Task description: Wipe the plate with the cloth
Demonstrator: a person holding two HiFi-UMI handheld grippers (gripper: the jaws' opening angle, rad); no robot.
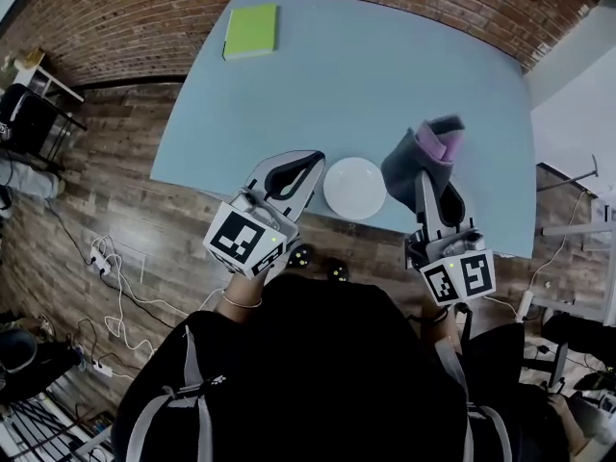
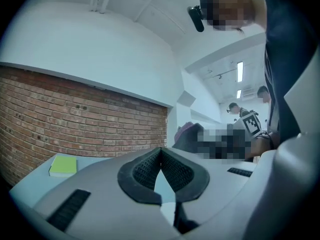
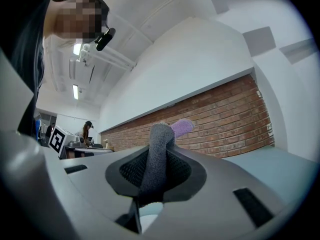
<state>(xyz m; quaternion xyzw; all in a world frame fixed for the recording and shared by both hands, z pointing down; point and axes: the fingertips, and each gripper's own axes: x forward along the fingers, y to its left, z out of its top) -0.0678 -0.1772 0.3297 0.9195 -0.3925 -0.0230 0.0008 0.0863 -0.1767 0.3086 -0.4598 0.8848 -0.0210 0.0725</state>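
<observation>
Right gripper (image 1: pixel 424 183) clamps a grey-and-purple cloth (image 1: pixel 430 147), which bunches out past its tips. Left gripper (image 1: pixel 306 166) has its jaws pressed together on nothing. The white plate (image 1: pixel 354 189) lies between the two at the blue table's (image 1: pixel 385 56) near edge. Marker cubes and the person's dark top hide most of both hands.

We hold both grippers out in front of us, roughly level, one in each hand. Our left gripper (image 1: pixel 308 162) angles inward toward the right, its jaws pressed together with nothing between them. Our right gripper (image 1: pixel 425 183) points straight ahead (its marker cube (image 1: pixel 459 275) sits nearest our chest), jaws clamped on the cloth (image 1: pixel 431 147), which sticks out past the tips.
</observation>
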